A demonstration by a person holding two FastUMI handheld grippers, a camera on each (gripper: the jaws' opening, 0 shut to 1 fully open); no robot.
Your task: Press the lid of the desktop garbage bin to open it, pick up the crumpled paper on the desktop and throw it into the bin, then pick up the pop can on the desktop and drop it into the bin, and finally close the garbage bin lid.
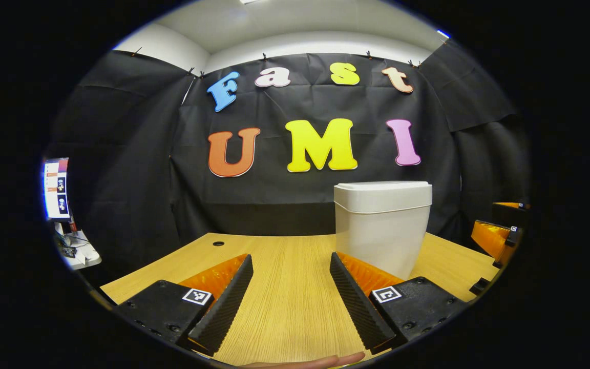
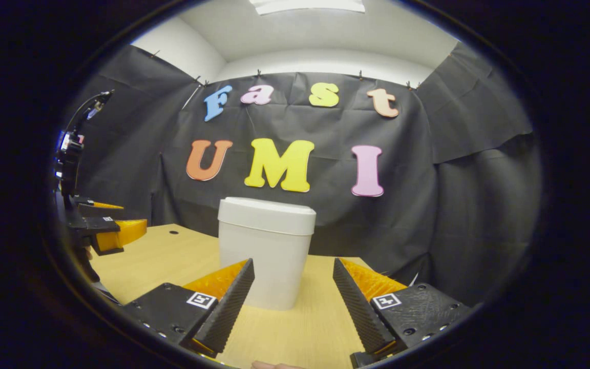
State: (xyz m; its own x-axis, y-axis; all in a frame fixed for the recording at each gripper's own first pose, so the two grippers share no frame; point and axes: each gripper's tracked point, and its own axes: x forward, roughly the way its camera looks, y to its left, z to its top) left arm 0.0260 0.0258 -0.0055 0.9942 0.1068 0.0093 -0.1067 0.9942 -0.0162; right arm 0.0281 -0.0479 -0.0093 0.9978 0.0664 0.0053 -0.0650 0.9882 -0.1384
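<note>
Straight ahead on the wooden desk (image 1: 285, 287) stands the white garbage bin (image 1: 381, 225), its lid (image 1: 383, 195) down. Both the left gripper (image 1: 291, 277) and right gripper (image 2: 293, 284) hover just above the desk, jaws spread wide, holding nothing, near the bin.
</note>
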